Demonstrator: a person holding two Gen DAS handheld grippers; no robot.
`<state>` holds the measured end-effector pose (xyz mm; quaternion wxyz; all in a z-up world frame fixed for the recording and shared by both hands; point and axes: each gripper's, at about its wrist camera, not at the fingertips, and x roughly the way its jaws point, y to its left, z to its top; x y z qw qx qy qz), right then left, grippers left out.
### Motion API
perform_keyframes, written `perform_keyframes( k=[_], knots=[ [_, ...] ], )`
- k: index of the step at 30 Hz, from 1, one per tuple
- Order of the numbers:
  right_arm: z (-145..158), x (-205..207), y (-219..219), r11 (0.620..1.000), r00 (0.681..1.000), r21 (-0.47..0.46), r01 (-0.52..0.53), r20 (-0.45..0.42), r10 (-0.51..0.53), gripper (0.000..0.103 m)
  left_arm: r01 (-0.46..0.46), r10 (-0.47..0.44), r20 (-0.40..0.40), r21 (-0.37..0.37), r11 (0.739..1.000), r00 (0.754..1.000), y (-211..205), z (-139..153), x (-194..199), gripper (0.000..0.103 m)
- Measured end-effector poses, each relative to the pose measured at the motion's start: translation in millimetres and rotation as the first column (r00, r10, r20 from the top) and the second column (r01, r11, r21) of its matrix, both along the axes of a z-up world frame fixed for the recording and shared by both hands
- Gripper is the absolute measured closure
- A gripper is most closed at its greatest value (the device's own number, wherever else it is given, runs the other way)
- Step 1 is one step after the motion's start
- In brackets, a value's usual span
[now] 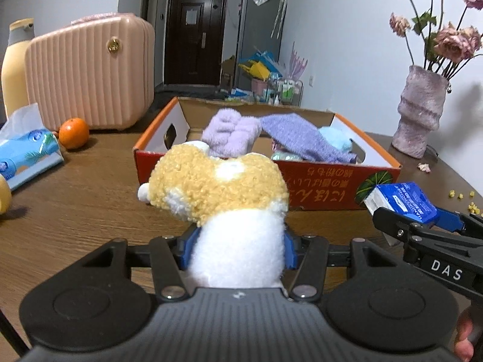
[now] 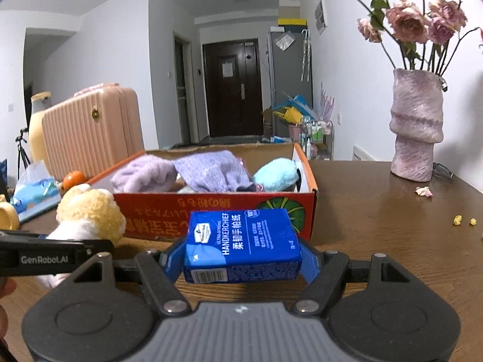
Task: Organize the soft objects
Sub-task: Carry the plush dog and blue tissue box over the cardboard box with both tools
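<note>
Gripped in the left tool [image 1: 238, 250], a plush toy [image 1: 217, 193] nears the box [image 1: 332, 187]. Right tool [image 2: 241, 261] clamps a tissue pack [image 2: 241, 246]. Towels [image 1: 232, 135] already lie inside; these two remain.

The plush toy [image 1: 220, 187] clamped in the left gripper [image 1: 238, 247] is nubbly yellow fleece over smooth white pile. The right gripper [image 2: 241, 256], matt black plastic with ribbed blue pads, holds a glossy film-wrapped tissue pack [image 2: 241, 244]. Ahead of both, the cardboard box [image 2: 217, 211] has a printed matt face and holds fuzzy lilac cloth [image 1: 232, 135]. The surface [image 2: 377, 226] is sheeny brown wood grain.
</note>
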<state>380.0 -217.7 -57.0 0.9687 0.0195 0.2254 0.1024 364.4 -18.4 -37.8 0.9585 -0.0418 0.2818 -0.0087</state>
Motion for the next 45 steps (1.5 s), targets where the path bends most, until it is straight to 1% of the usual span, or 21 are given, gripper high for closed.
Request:
perform_keyframes(
  k=[10, 15, 20, 24, 32, 45],
  knots=[
    [12.0, -16.8, 1.3, 0.998, 0.996, 0.046, 0.032, 0.079, -0.035, 0.03, -0.002, 0.0, 0.096, 0.018, 1.0, 0.995, -1.8, 18.3, -22.7, 0.049],
    [17.3, -23.8, 6.1, 0.998, 0.99, 0.059, 0.028, 0.134, -0.036, 0.03, -0.011, 0.009, 0.113, 0.011, 1.0, 0.994, 0.7, 23.1, -22.8, 0.049],
    [19.5, -20.9, 10.4, 0.998, 0.986, 0.055, 0.037, 0.159, -0.045, 0.03, -0.02, 0.02, 0.133, 0.001, 1.0, 0.991, 4.7, 28.9, -16.7, 0.049],
    [21.7, -12.8, 12.8, 0.997, 0.982, 0.064, 0.046, 0.181, -0.057, 0.03, -0.031, 0.032, 0.158, -0.007, 0.999, 0.987, 7.0, 35.6, -7.0, 0.049],
    [25.0, 13.0, 21.9, 0.997, 0.974, 0.066, 0.032, 0.222, -0.046, 0.03, -0.04, 0.044, 0.175, -0.027, 0.999, 0.984, 10.1, 42.3, 23.7, 0.049],
    [24.7, 72.6, 29.3, 0.998, 0.97, 0.063, 0.025, 0.239, -0.039, 0.03, -0.033, 0.038, 0.186, -0.031, 0.999, 0.982, 6.9, 42.4, 84.1, 0.049]
  ],
)
